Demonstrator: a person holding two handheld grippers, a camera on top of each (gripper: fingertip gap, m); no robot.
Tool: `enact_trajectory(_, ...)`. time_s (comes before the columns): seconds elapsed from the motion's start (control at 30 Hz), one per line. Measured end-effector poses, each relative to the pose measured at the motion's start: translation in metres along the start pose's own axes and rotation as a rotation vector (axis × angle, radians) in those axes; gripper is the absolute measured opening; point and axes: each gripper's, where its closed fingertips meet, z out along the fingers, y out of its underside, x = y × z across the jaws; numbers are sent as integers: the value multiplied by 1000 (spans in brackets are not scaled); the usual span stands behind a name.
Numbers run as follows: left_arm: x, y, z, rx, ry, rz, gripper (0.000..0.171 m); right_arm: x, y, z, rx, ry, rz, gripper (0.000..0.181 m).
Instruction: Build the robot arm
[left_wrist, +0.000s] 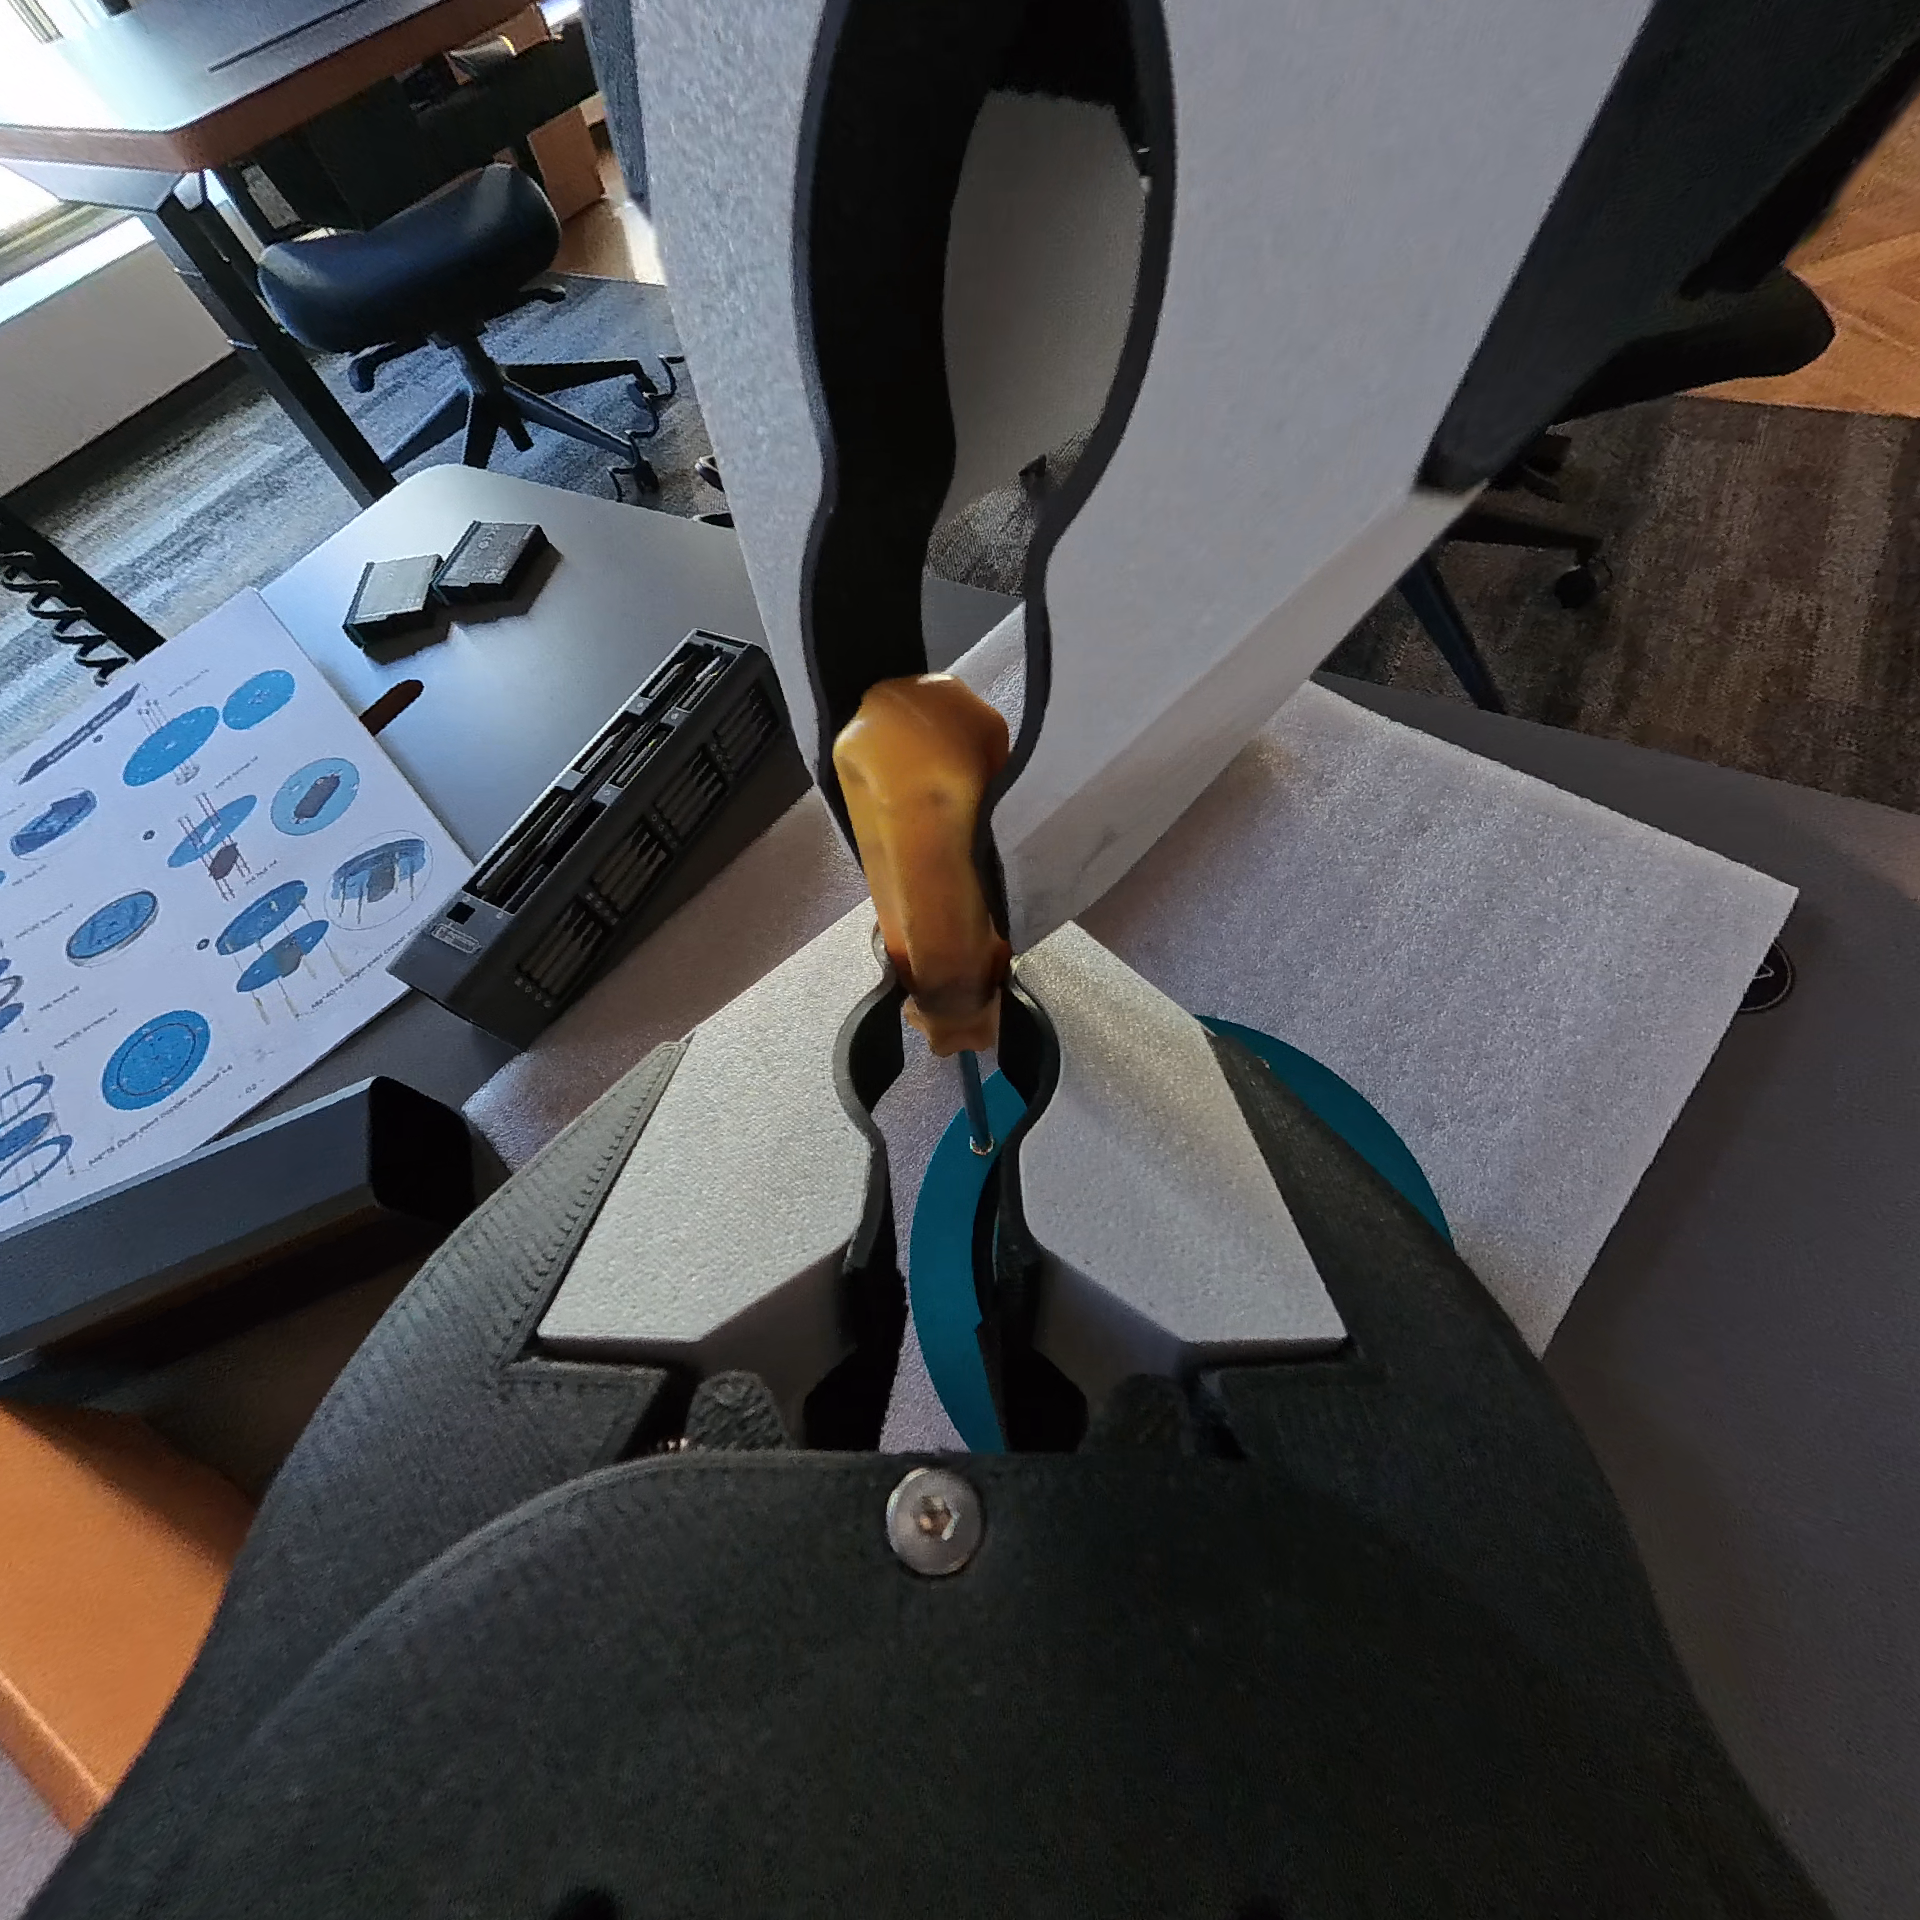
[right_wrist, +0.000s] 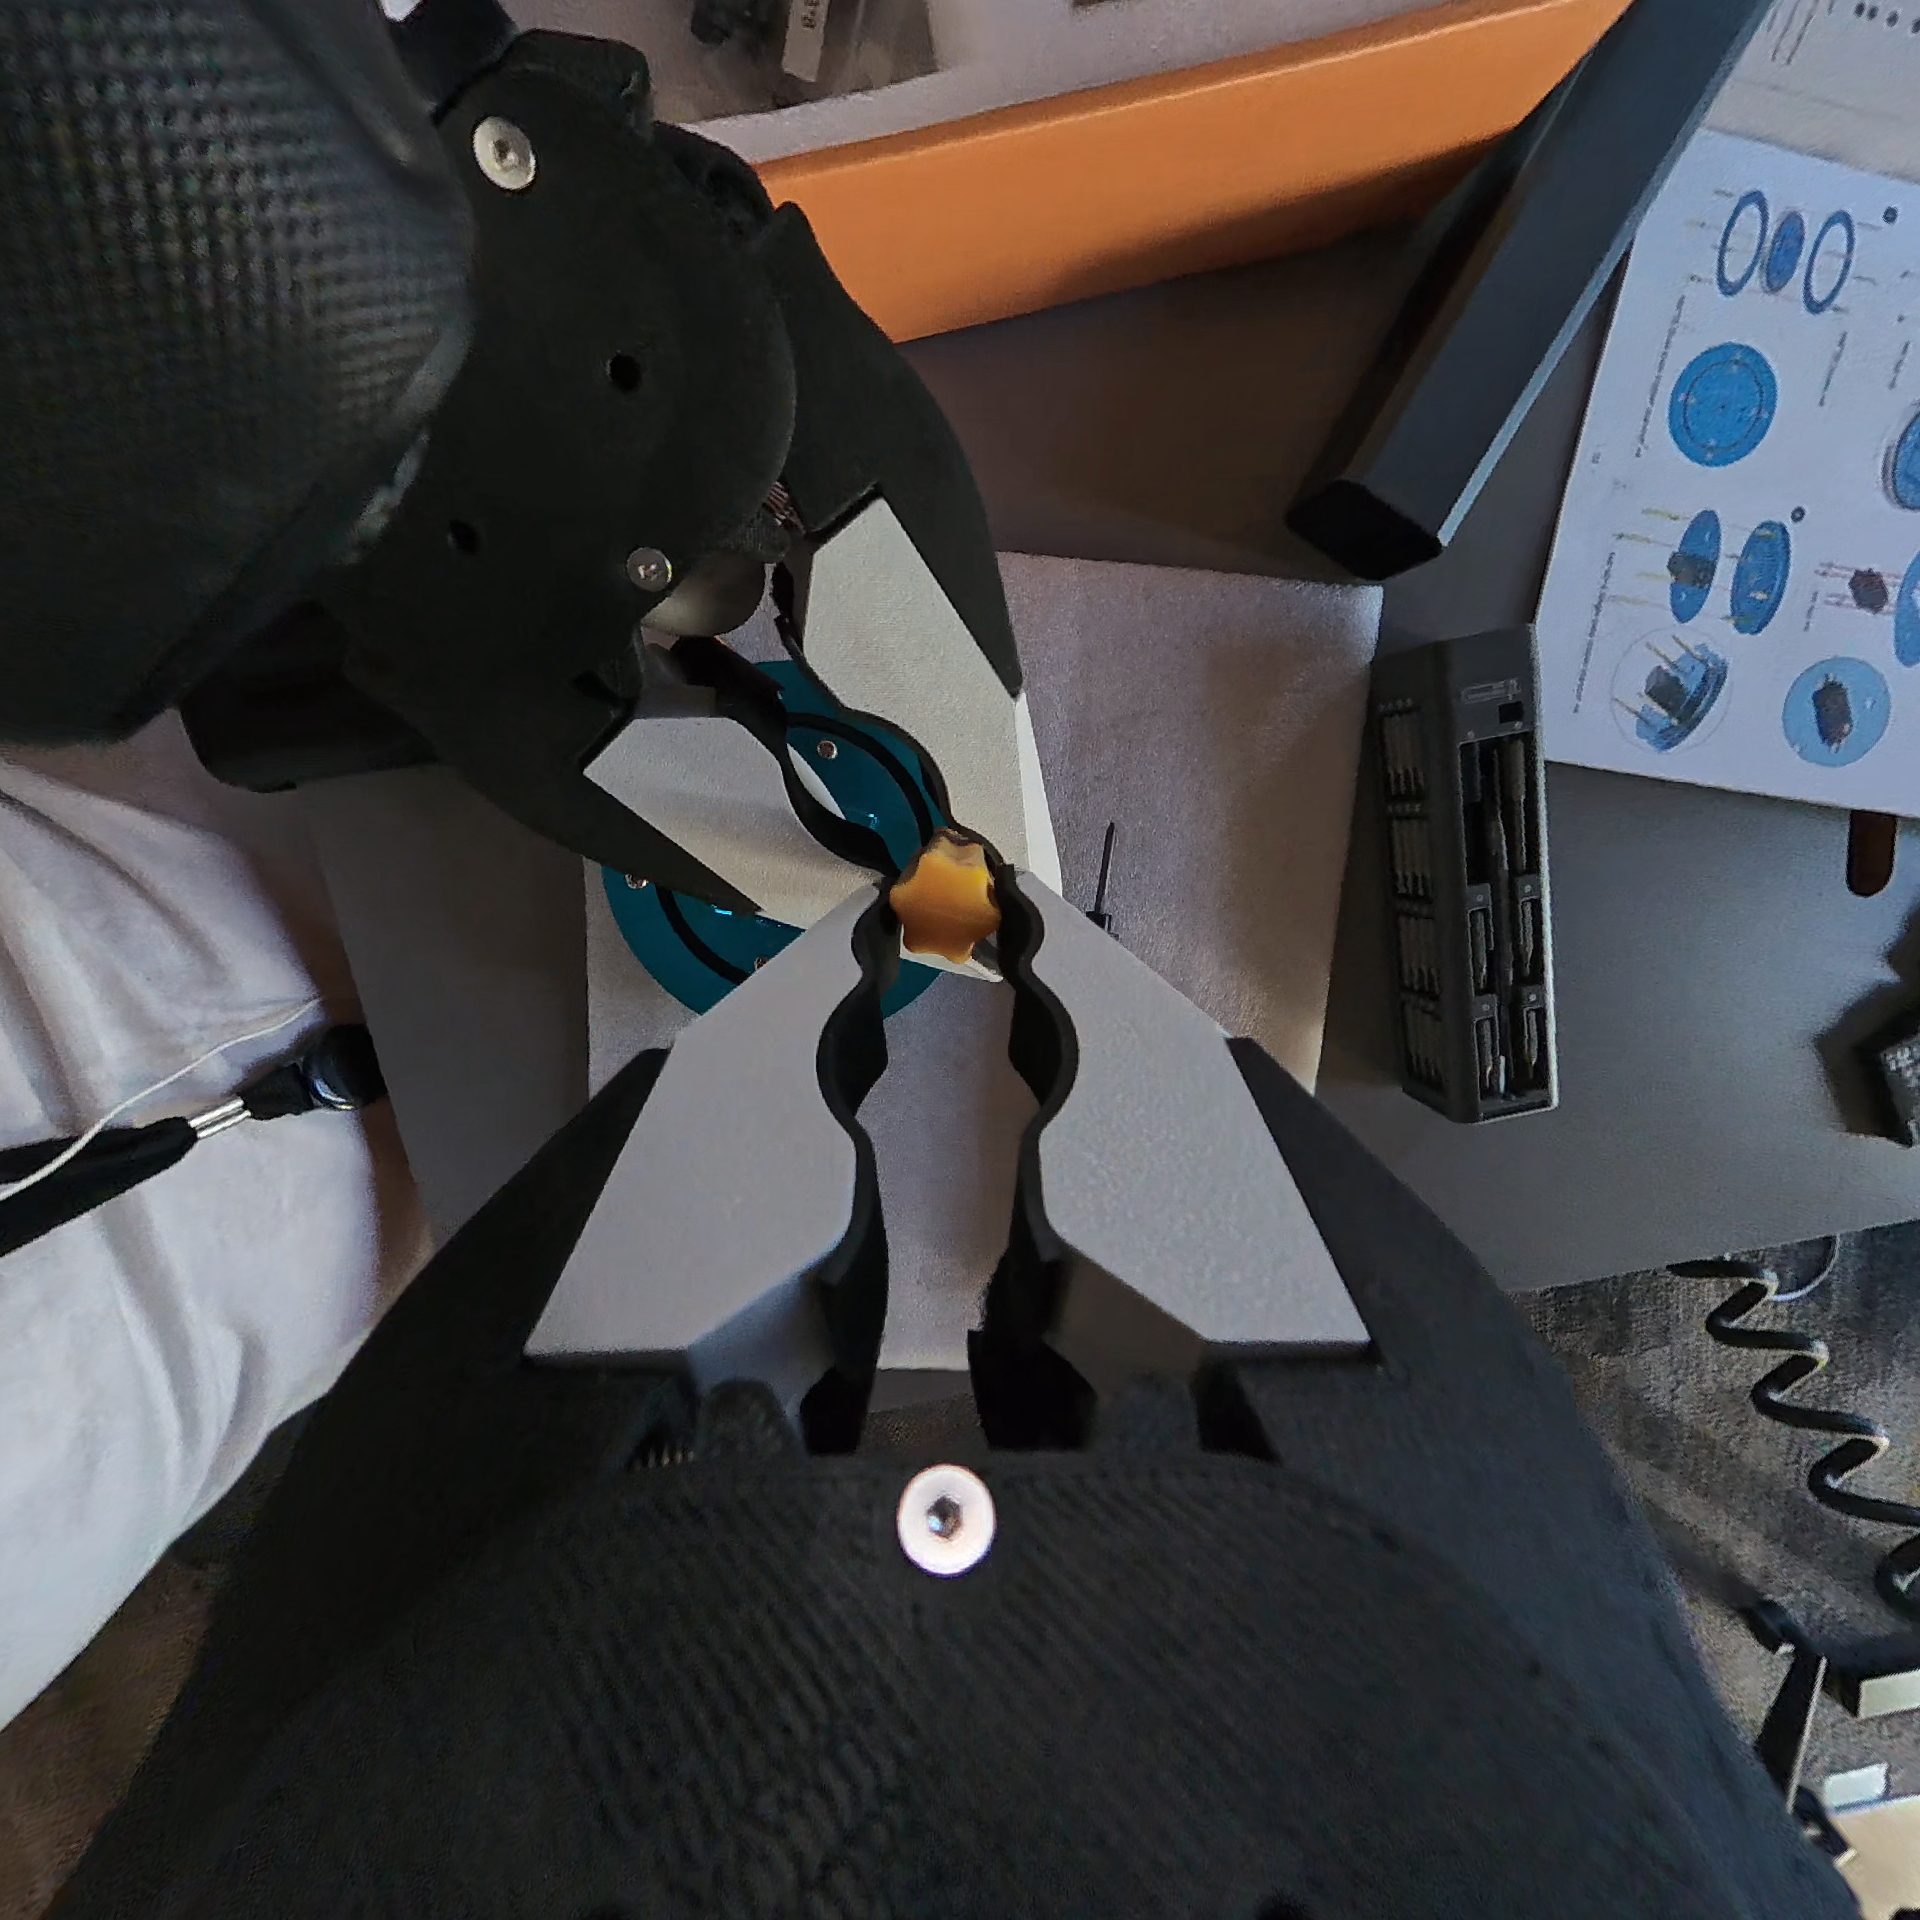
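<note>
Left: left gripper (left_wrist: 951, 982) nearly closed, notch cradling lower collar of amber-handled screwdriver (left_wrist: 920, 821). Centre: blade tip touching teal disc (right_wrist: 665, 935) on foam sheet (right_wrist: 1195, 727); right gripper (right_wrist: 948, 912) pinched on handle top. Right: grey bit case (right_wrist: 1455, 883), then printed diagram sheet (right_wrist: 1714, 520), both on bench (right_wrist: 1662, 1039).

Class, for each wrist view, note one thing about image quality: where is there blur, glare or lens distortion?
Left wrist view: the orange box in the near corner is blurred, and the wide lens bends the grey table. Right wrist view: sunlight glares off the screw head, while the coiled cable is soft.
</note>
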Motion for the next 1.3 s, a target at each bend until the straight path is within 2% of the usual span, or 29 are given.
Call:
enact_trajectory(0.07,0,1,-1,-2,-1,4,12,1,0,-1,6,2,-35,17)
enact_trajectory(0.13,0,5,-4,-28,-4,5,23,3,-2,-6,50,16,-51,17)
enact_trajectory(0.2,-2,11,-11,-51,-20,14,40,6,-10,-23,181,33,-50,17)
enact_trajectory(0.27,-5,14,-20,-44,-41,2,39,14,-11,-49,355,56,3,17)
enact_trajectory(0.33,-10,13,-33,-18,-65,-24,41,22,1,-63,547,45,118,17)
enact_trajectory(0.4,-14,10,-45,15,-70,-60,37,43,23,-50,698,25,278,16)
enact_trajectory(0.43,-12,5,-50,46,-53,-84,37,53,37,-33,725,-13,373,16)
enact_trajectory(0.53,-14,-9,-62,94,-41,-116,32,67,67,3,823,-213,631,16)
enact_trajectory(0.6,-15,-17,-67,104,-47,-108,31,70,75,4,936,-301,721,16)
enact_trajectory(0.67,-17,-14,-67,64,-68,-83,30,71,78,-3,1006,-339,718,16)
enact_trajectory(0.8,-27,5,-61,-42,-129,-73,30,95,93,-1,961,-198,734,16)
enact_trajectory(0.9,-30,12,-57,-72,-159,-55,29,102,108,36,826,-212,807,17)
enact_trajectory(1.07,-29,19,-55,-125,-176,-4,29,90,125,58,689,-184,595,19)
enact_trajectory(1.2,-33,27,-55,-162,-160,-42,30,87,156,90,456,-178,523,24)
enact_trajectory(1.3,-29,27,-52,-166,-138,-77,30,94,152,86,476,-180,497,27)
